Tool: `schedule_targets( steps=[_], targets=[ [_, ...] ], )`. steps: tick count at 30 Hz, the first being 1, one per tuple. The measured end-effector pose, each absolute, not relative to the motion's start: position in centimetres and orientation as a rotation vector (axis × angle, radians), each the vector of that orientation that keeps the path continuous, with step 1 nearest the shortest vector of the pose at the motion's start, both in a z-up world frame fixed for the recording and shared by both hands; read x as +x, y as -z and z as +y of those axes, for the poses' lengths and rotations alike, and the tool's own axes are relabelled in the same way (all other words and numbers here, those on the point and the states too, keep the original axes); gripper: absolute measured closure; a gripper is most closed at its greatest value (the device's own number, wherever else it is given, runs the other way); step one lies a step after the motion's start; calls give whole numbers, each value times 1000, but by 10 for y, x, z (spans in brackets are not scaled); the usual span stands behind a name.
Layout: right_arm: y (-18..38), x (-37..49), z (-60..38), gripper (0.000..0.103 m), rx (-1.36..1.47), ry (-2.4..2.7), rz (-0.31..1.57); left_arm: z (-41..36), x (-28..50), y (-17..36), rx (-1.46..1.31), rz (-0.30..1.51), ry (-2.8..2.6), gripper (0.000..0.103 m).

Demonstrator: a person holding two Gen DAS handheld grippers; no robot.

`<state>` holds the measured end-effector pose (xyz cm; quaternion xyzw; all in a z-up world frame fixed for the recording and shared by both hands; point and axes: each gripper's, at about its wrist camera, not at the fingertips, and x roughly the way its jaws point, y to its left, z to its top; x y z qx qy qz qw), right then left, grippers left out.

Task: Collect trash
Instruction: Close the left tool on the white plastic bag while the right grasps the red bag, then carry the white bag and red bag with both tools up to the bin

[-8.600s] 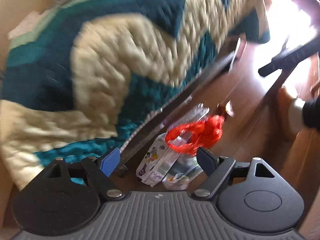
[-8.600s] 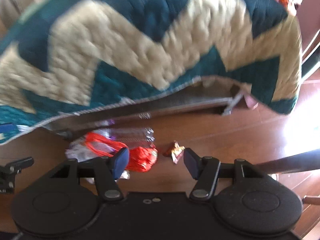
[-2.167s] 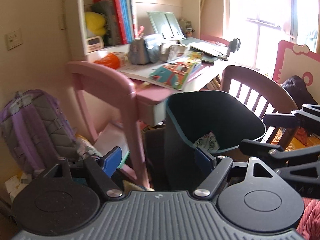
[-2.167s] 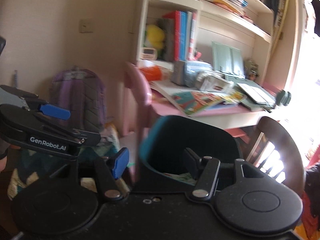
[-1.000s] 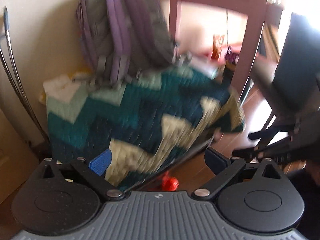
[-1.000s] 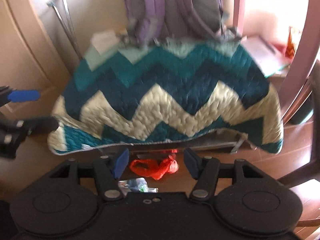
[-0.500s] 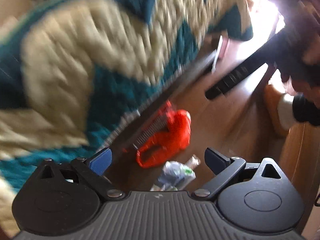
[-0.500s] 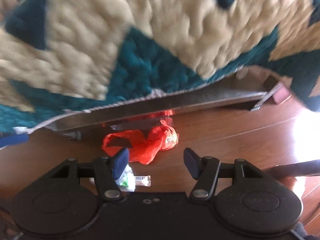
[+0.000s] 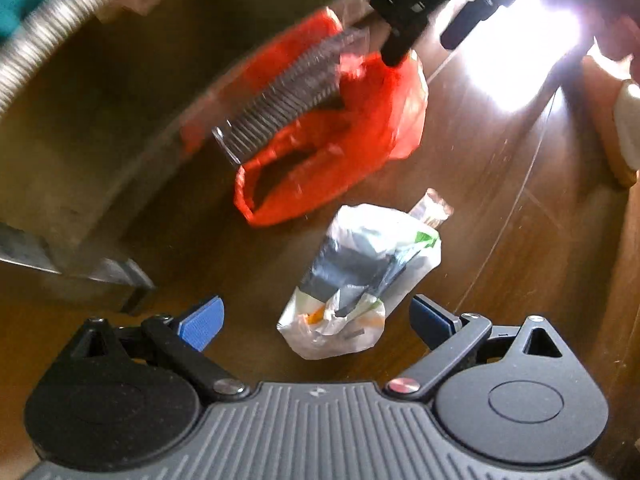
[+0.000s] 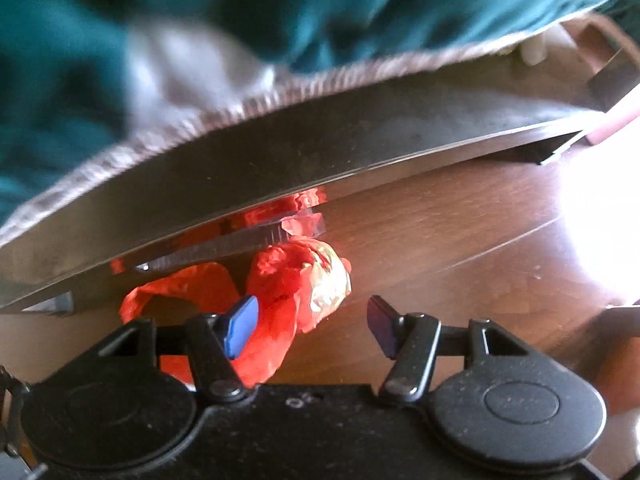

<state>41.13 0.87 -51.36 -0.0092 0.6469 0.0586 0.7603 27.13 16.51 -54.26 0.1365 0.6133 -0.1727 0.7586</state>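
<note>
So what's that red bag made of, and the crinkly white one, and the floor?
The red bag looks like thin plastic film: it is floppy, wrinkled and a bit see-through at the edges. The white wrapper seems to be printed plastic, glossy and crumpled, with a clear sealed end. The floor looks like polished dark wood or wood-look laminate: grain lines, plank seams and bright glare show on it.

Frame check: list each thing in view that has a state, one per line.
left gripper: open, empty, around the white wrapper
right gripper: open, empty, over the red bag
white wrapper: crumpled, on the floor
red bag: crumpled, on the floor, partly under the bed edge
quilt: hanging over the bed edge
</note>
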Motion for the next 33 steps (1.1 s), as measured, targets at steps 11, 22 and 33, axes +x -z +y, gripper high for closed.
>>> schedule_targets(
  steps=[11, 22, 33],
  targets=[
    [545, 419, 8, 46, 31, -124, 1436, 157, 273, 579, 307, 1362, 405, 16],
    [543, 415, 11, 64, 15, -159, 1444, 156, 273, 586, 283, 1379, 401, 70],
    [505, 397, -2, 72, -46, -188, 1452, 166, 270, 561, 195, 1376, 357, 81]
  ],
)
